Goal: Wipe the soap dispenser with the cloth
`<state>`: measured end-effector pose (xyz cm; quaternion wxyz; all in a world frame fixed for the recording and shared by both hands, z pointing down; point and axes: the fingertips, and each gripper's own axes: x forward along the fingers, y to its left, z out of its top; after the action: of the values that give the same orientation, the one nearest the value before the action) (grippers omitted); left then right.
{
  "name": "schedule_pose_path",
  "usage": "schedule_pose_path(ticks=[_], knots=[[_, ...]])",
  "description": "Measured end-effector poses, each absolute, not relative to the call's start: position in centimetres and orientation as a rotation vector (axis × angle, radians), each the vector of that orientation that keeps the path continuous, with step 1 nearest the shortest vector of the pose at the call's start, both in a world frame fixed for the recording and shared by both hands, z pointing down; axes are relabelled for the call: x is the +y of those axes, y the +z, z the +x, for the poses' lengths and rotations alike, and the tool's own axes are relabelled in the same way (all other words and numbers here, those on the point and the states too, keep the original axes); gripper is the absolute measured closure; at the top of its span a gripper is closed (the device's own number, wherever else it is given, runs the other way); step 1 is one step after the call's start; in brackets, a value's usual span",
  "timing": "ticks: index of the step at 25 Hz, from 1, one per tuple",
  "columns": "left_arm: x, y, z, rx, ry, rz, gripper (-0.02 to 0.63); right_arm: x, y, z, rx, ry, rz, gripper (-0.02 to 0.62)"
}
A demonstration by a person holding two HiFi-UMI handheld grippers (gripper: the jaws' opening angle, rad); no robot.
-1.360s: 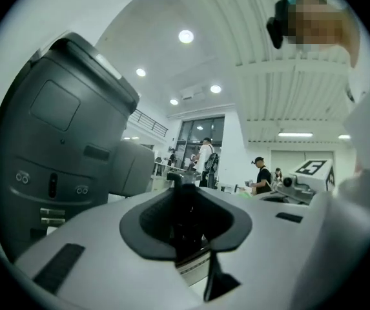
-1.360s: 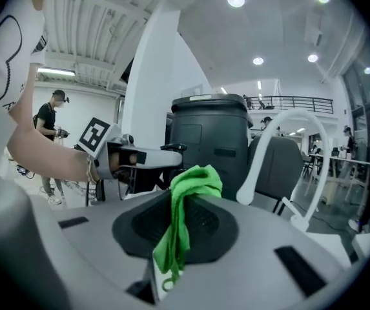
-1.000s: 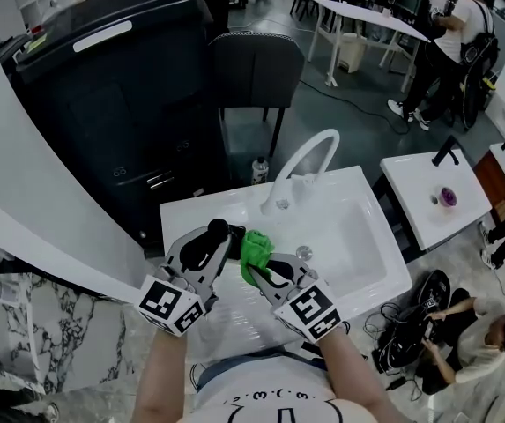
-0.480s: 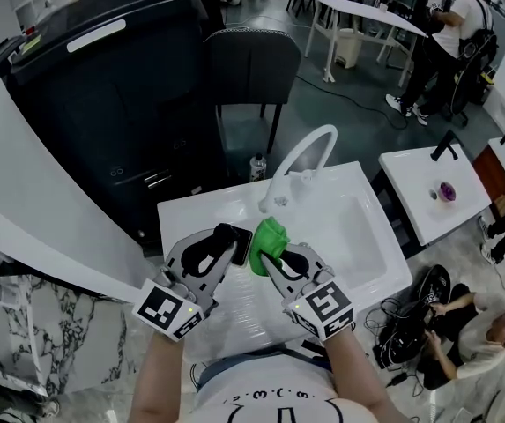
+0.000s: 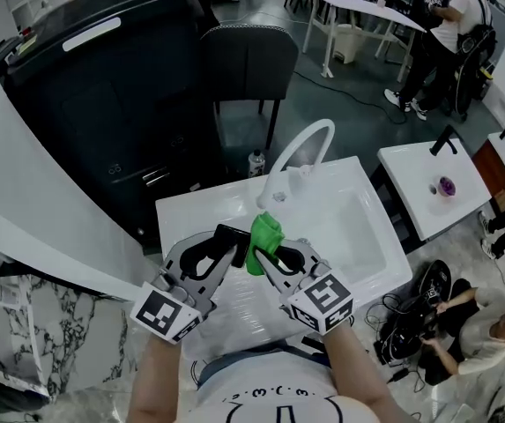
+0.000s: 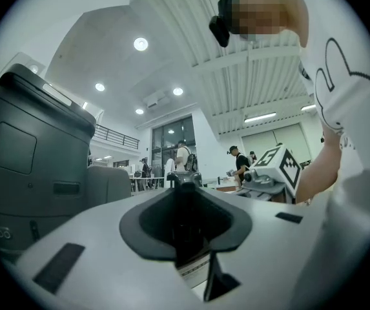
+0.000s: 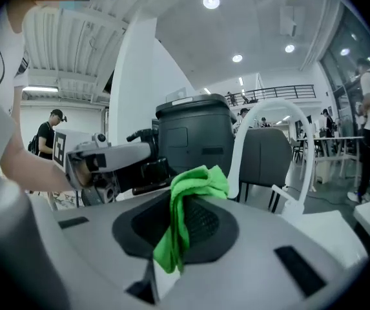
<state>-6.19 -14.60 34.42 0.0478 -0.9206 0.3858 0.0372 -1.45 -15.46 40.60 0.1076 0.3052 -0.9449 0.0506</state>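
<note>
Green and soft, the cloth is bunched up and pinched in the jaws of the right gripper, with a loose end hanging down. It looks light and floppy, so I think a firm pinch on a thick fold is best, or it may slip out. The soap dispenser is a dark bottle, and the left gripper has its jaws closed narrow on the bottle's body. It looks hard and smooth, maybe slippery, so I would hold the body and not the pump on top, which could push down. Both are up in the air, the cloth just beside the bottle, over the near left part of the white sink. I cannot tell if they touch. A curved white tap stands at the sink's back edge. Beyond are a dark chair, a big dark machine, a grey floor and people.
</note>
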Motion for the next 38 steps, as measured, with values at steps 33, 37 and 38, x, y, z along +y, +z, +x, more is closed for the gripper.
schedule_pose_path(ticks=[33, 37, 38], knots=[[-9.6, 34.9, -2.1, 0.743, -0.221, -2.594, 0.517, -14.5, 37.8, -0.3, -3.045, 0.463, 0.559, 0.545], [-9.3, 35.1, -2.1, 0.737, -0.228, -2.599, 0.516, -14.8, 39.0, -0.2, -3.035, 0.555, 0.545, 0.545], [-9.2, 35.1, -2.1, 0.73, -0.232, -2.599, 0.516, -15.0, 39.4, -0.1, -3.03, 0.582, 0.546, 0.545]])
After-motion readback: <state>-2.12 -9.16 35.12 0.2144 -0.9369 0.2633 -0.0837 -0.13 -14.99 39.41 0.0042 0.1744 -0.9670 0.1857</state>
